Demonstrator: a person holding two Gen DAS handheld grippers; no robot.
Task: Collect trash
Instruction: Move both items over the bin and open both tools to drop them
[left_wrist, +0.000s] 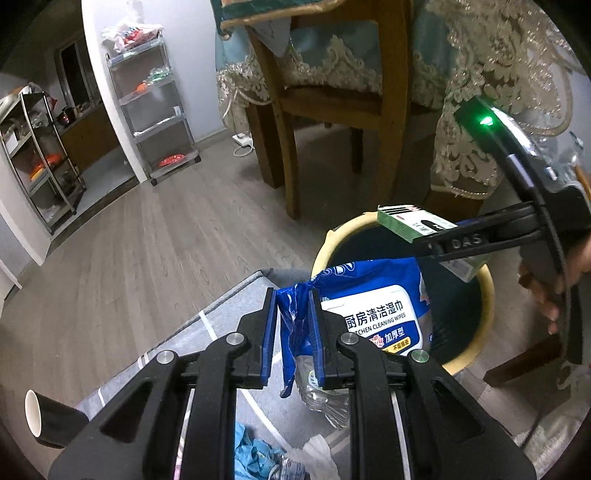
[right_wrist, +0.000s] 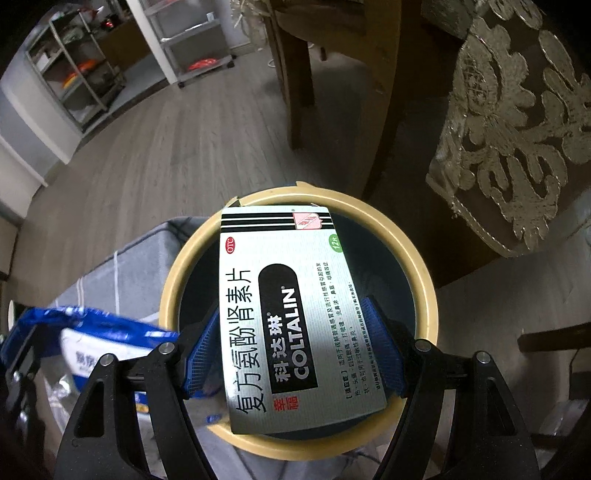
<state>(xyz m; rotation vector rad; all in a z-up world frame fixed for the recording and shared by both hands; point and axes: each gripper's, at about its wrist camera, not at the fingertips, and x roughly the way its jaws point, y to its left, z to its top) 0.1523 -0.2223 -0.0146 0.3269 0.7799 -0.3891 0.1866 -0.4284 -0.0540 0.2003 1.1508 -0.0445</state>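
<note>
The left gripper (left_wrist: 291, 299) was nearly shut, pinching the crinkled end of the blue wipes pack (left_wrist: 369, 306). The right gripper (right_wrist: 295, 332) stood wide, squeezing the pill box (right_wrist: 284, 317) by its two long sides. Both hung over the round bin (right_wrist: 424, 288), the pack at its nine o'clock rim. The pack looked soft, floppy and slippery, so holding its bunched end seemed best. The box looked light and stiff, but it could probably crush if squeezed hard.
</note>
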